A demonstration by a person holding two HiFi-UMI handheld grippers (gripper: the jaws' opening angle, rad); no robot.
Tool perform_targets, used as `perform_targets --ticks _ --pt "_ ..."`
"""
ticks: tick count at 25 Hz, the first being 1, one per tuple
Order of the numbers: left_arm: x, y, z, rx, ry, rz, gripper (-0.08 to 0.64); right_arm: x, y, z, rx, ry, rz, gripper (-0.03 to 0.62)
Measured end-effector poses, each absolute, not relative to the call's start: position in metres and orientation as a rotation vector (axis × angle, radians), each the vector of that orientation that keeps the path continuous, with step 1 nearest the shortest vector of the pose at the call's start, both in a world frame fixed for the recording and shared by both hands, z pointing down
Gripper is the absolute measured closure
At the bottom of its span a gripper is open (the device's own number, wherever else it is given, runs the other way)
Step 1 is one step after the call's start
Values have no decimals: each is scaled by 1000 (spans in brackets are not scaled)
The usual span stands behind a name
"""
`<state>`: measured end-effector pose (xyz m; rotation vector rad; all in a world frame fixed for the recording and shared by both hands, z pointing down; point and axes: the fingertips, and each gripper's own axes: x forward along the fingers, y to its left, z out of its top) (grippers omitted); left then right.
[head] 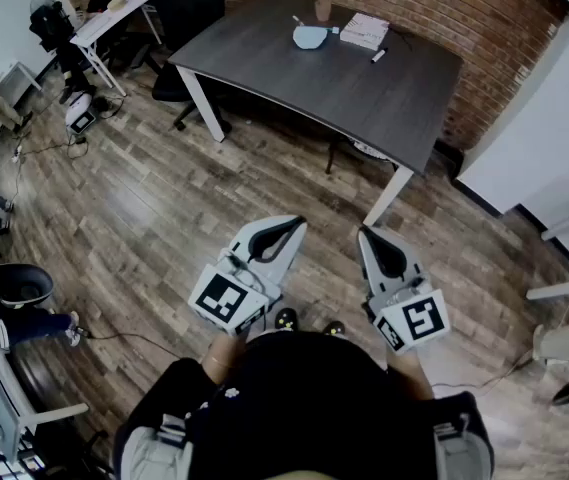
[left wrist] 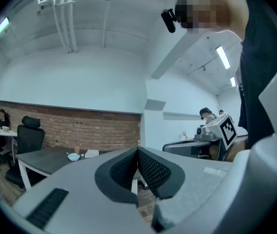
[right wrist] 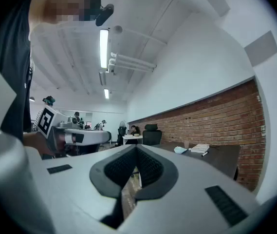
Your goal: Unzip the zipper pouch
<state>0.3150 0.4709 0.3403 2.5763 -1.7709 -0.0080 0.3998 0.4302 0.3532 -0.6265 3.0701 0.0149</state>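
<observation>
Zipper pouch (head: 311,36): pale blue, lying at the far end of the dark counter (head: 294,83), just beside a flat white stack (head: 364,30) and a pen (head: 378,56). It's too small here to tell whether its zip is shut or what is inside. Your left claw (head: 296,223) is fully closed, pads meeting with nothing between them. Your right claw (head: 368,234) is the same, closed and empty. You hold both level over the wood floor (head: 144,208), well apart from the counter.
</observation>
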Motion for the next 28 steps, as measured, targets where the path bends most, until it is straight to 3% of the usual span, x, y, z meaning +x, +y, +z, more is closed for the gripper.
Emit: perform_targets --ticks 28 --pt "396 434 355 2594 -1657 -8 556 480 405 378 -633 3036 -133 592"
